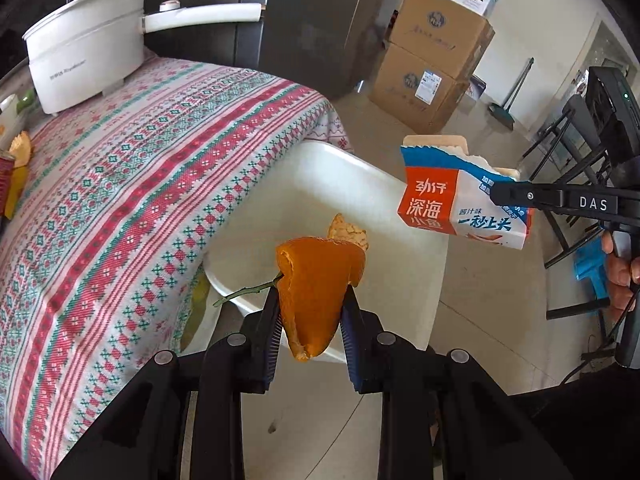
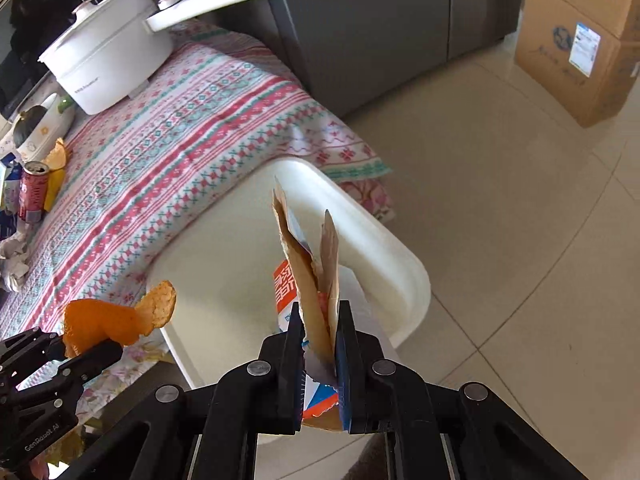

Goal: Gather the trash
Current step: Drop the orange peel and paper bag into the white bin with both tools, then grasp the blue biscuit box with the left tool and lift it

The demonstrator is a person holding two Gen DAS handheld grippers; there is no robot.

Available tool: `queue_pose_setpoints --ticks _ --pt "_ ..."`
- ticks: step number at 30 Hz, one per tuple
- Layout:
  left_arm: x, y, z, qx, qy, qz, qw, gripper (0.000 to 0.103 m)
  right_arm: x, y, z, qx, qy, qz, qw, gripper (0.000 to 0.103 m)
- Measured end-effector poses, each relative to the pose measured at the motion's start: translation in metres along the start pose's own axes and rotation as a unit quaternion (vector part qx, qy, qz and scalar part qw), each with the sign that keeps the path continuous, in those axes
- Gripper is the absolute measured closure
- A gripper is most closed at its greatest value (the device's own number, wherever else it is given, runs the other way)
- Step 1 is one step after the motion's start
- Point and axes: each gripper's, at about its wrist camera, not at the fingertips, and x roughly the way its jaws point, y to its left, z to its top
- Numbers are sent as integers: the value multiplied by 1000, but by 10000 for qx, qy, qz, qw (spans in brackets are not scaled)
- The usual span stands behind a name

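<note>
The left tool (image 1: 310, 312) pinches an orange peel (image 1: 316, 280) above the white bin (image 1: 400, 200); the right tool (image 2: 318, 344) pinches a torn snack packet (image 2: 316, 276). Only the right view shows the far-left can (image 2: 34, 190) on the counter (image 2: 160, 168).

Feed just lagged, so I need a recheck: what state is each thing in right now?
Left gripper: shut on orange peel.
Right gripper: shut on torn snack box.
White bin: open, below both.
Red can: upright on tablecloth.
White pot: lidded.
</note>
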Motion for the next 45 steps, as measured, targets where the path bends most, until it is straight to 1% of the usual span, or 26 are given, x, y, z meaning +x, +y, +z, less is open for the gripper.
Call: queue_pose_setpoints --ticks 2,3,5,6,7,9,13,16,23,25,26,27,28,30,33,39,45 --pt "7 -2 2 43 -8 0 10000 74 2 -6 -2 20 49 -54 10000 92" --pt "10 -3 3 83 -47 -7 10000 72 3 -9 -3 32 71 -73 9999 92" --pt "15 -5 5 156 -56 46 9999 57 4 -14 -5 51 102 -93 9999 92" --pt "17 -4 6 116 -17 135 9998 40 5 -15 -5 63 115 -98 9999 92" --pt "19 -2 7 54 6 222 9997 28 6 -17 -5 75 127 -105 9998 92" --pt "22 2 7 -55 69 362 9993 21 7 -18 -4 88 140 -121 9998 92" --pt "20 6 3 -83 171 472 9987 19 8 -15 -3 62 151 -120 9998 92" --pt "15 9 2 -71 167 552 9983 18 9 -10 -1 31 156 -102 9998 92" --pt "2 20 1 -176 151 594 9980 18 11 5 1 -53 157 -64 9998 92" --pt "-2 25 0 -205 146 651 9976 17 12 8 3 -61 137 -75 9999 87" --pt "-4 27 0 -229 141 678 9973 17 12 9 4 -24 114 -84 9999 87" --pt "-6 30 -1 -262 134 703 9971 17 13 9 5 31 132 -53 9999 79" --pt "-9 33 -1 -301 122 724 9968 17 14 9 6 96 165 -3 9998 57" --pt "-15 40 -2 -368 103 757 9964 17 14 10 7 166 144 35 9998 39" --pt "-27 51 -5 -435 51 845 9955 17 12 19 10 66 131 71 9999 38" --pt "-60 84 -13 -648 -85 1106 9917 17 17 41 13 -205 163 35 9997 26" --pt "-90 127 -25 -875 -165 1584 9834 16 20 62 18 -298 154 76 9994 21"
